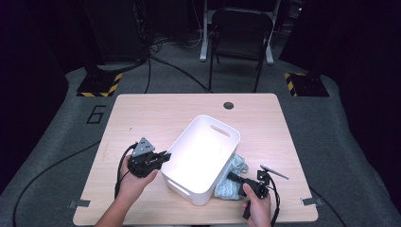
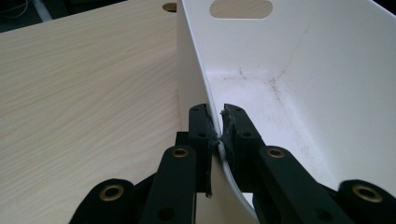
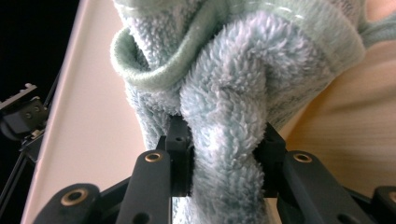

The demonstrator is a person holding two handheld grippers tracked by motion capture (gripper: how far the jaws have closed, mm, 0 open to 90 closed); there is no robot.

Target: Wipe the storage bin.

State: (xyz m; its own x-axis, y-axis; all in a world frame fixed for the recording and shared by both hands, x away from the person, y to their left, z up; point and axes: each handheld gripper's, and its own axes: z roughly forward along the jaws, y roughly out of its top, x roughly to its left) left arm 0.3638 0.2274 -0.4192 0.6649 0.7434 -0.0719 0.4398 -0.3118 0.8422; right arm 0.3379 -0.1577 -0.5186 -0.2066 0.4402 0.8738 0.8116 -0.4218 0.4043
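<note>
Left fingers (image 2: 217, 128) clamp the white bin's wall (image 2: 196, 70); right fingers (image 3: 226, 149) clamp the towel (image 3: 233, 93) beside it.

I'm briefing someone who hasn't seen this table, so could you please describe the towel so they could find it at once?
On the light wooden table stands a white plastic bin. The towel lies bunched on the tabletop against the bin's right side, pinched in the right tongs. It is the only soft, fluffy pale-green thing there.

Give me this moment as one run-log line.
left tool: shut on wall of white plastic bin | right tool: shut on fluffy pale-green towel | towel: on wooden table, beside bin
</note>
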